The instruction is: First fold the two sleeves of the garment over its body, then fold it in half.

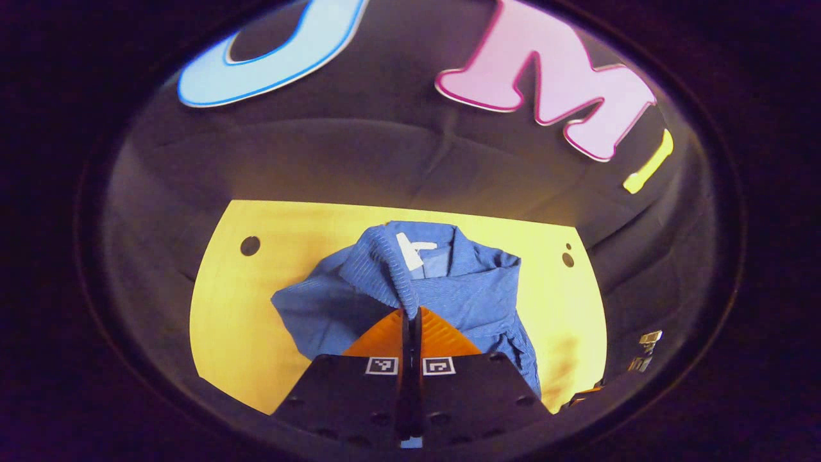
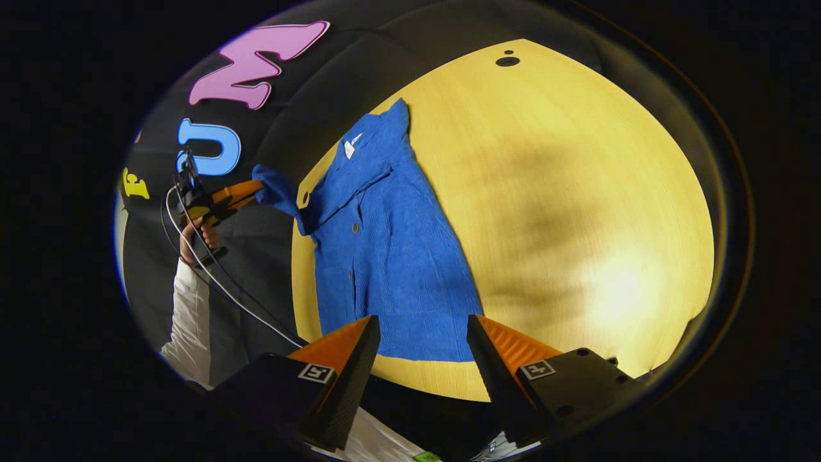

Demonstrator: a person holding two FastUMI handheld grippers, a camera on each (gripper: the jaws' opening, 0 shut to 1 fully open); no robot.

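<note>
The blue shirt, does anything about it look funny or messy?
One sleeve of the blue shirt is off the yellow table, pinched in the left gripper and held up. In the left gripper view the shirt looks bunched up around that pinch. The rest lies flat; the right gripper is open near its hem. Nothing looks torn.

Nothing legible anywhere. White tag (image 1: 410, 249) inside the collar of the blue garment (image 2: 385, 250): blank at this size. Square coded markers (image 1: 410, 366) on the left gripper (image 1: 410, 314): patterns only, no words or numbers.
</note>
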